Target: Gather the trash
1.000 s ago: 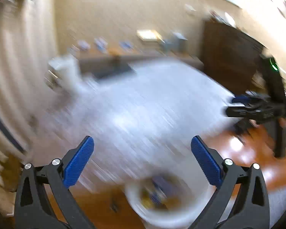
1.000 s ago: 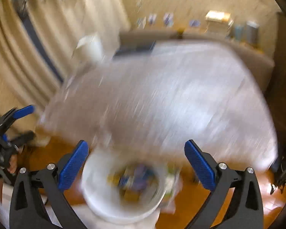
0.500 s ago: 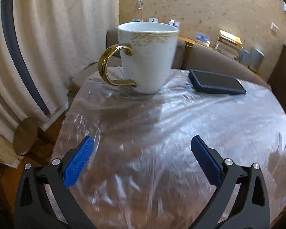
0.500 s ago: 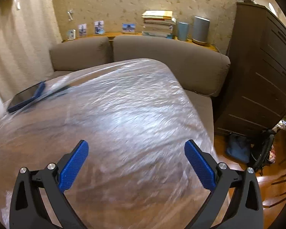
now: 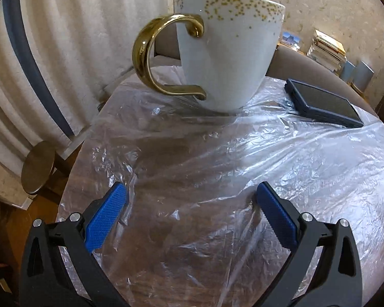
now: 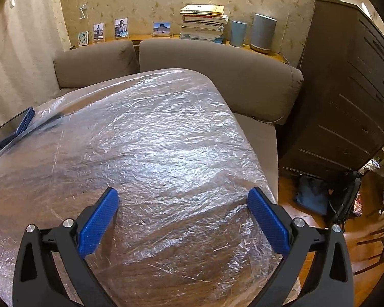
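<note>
Two grippers hang over the table with nothing between their fingers. The left gripper (image 5: 190, 206) has its blue pads (image 5: 105, 220) spread wide apart, low above the crinkled plastic sheet (image 5: 217, 168) that covers the round table (image 5: 71, 179). The right gripper (image 6: 183, 206) is likewise spread wide and empty above the same sheet (image 6: 153, 140), nearer the table's right edge.

Ahead of the left gripper, toward the far side of the table, a white mug (image 5: 225, 51) with gold speckles near the rim and a gold handle (image 5: 151, 58) stands upright on the plastic, handle turned to the left. To its right, a little apart, a dark blue tablet (image 5: 322, 105) lies flat on the sheet; the right wrist view shows it at the far left edge of the table (image 6: 11, 130). No loose scrap or wrapper can be made out on the table in either view, so the place of the trash cannot be told.

Beyond the table on the left hang pale curtains (image 5: 64, 51), with a small round stool (image 5: 38, 171) on the floor below them. Behind the table runs a grey-brown sofa (image 6: 217, 69); on the ledge above it stand photo frames (image 6: 110, 29), a stack of books (image 6: 204, 21) and two cylindrical speakers (image 6: 263, 34). A dark wooden cabinet (image 6: 345, 89) stands to the right, with bags (image 6: 327, 197) on the wooden floor at its foot.
</note>
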